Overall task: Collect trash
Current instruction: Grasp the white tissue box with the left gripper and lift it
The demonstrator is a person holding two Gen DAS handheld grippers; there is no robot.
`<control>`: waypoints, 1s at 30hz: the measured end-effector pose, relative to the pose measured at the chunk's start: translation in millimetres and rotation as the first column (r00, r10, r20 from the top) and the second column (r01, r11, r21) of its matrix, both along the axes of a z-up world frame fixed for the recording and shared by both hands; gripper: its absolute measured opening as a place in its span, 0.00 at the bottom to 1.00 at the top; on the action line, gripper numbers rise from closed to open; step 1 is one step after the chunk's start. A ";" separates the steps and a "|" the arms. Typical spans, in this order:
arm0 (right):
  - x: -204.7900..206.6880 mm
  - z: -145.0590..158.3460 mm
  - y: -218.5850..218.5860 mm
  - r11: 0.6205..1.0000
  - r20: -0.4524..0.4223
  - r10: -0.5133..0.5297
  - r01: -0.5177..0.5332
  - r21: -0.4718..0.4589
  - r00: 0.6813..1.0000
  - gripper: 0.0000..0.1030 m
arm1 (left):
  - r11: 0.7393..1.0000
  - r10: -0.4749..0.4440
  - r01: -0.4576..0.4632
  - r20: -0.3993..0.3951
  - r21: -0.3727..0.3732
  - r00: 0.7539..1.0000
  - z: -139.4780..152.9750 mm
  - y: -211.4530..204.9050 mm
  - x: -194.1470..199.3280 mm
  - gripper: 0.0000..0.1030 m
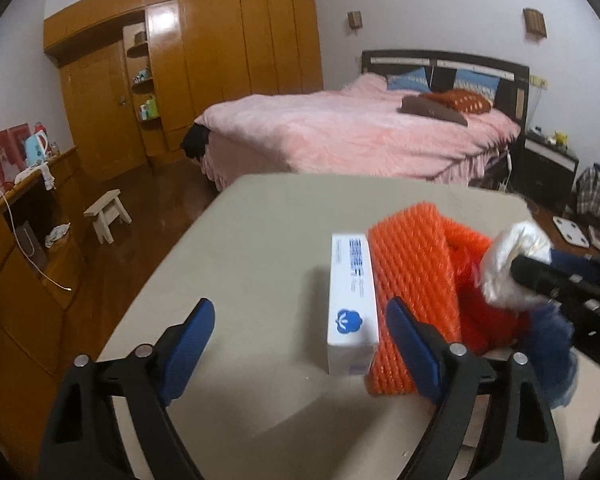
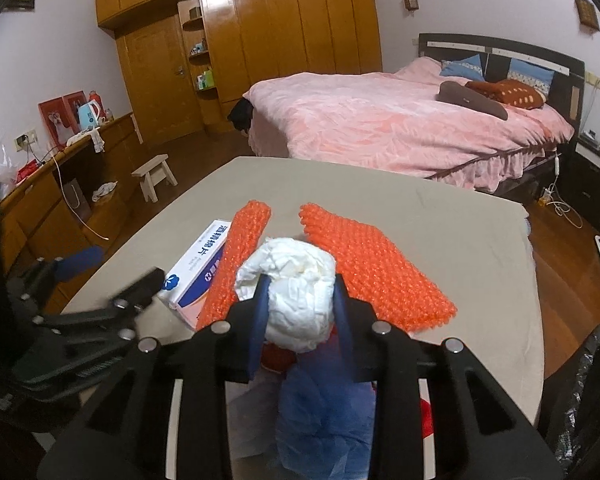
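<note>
Our right gripper (image 2: 300, 300) is clamped on a crumpled white tissue wad (image 2: 296, 288), its blue pads pressing both sides of it above the beige table (image 2: 440, 216). Our left gripper (image 1: 300, 344) stands with its jaws wide apart; the white carton (image 1: 352, 300) lies between them, close to the right-hand pad but not pinched. Just beside the carton lies orange foam netting (image 2: 372, 268), in two strips, and nearer us a crumpled blue piece (image 2: 324, 420) over something red.

The table stands in a bedroom: a bed (image 1: 360, 132) under a pink cover behind it, a tall wooden wardrobe (image 1: 220, 52), a small white stool (image 1: 106, 216) on the dark wooden floor.

The carton bears a blue flower-like emblem and large Chinese characters; the smaller print is too fine for us to read.
</note>
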State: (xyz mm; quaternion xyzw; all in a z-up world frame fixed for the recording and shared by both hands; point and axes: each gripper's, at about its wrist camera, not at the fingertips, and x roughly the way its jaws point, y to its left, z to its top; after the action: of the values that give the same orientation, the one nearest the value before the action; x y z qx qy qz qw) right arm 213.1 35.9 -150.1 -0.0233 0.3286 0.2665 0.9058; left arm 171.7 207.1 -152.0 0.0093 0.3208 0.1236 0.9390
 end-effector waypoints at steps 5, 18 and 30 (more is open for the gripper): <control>1.1 -3.8 -1.2 1.000 -0.006 0.007 -0.007 0.006 1.000 0.29 | 1.000 -0.015 0.015 -0.041 -0.009 0.999 -15.6 -2.4 8.3 0.76; -0.9 -0.6 2.2 1.000 -0.004 0.031 -0.031 0.002 1.000 0.30 | 0.993 -0.054 0.049 -0.040 -0.109 0.998 -22.3 12.0 13.6 0.33; -21.7 30.1 -1.2 0.997 0.039 0.062 -0.064 0.047 0.997 0.29 | 0.995 -0.032 0.039 0.073 -0.096 0.997 32.4 12.1 -22.8 0.33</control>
State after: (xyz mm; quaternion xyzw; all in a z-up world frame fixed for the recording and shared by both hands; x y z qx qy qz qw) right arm 191.4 34.7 -120.0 -0.0169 0.3043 0.3022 0.9032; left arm 148.9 219.2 -119.6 -0.0352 0.2923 0.0915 0.9513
